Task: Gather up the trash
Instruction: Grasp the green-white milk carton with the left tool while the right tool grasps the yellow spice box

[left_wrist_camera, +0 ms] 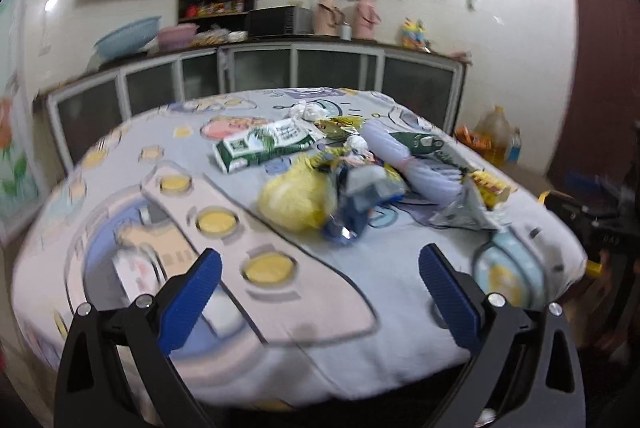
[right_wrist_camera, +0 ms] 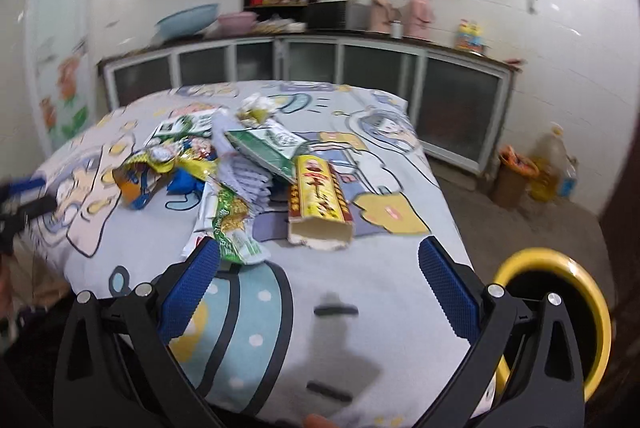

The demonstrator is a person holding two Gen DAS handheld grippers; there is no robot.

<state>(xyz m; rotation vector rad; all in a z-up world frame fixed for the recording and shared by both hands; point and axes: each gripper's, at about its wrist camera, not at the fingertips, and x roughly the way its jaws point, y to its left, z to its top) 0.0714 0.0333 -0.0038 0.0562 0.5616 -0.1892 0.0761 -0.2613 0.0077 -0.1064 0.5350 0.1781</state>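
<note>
Yellow-red carton lies lengthwise, open end toward the right gripper (fingers apart, empty).

Both wrist views, somewhat blurred, face the littered table nearby.

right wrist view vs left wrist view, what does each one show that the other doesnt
Only the right wrist view shows the yellow-rimmed bin beside the table and the open end of the red and yellow box.

Only the left wrist view shows the crumpled yellow bag near the front of the pile.

Both show the trash pile on the cartoon-print tablecloth, the green and white carton, and an open, empty gripper: left gripper, right gripper.
</note>
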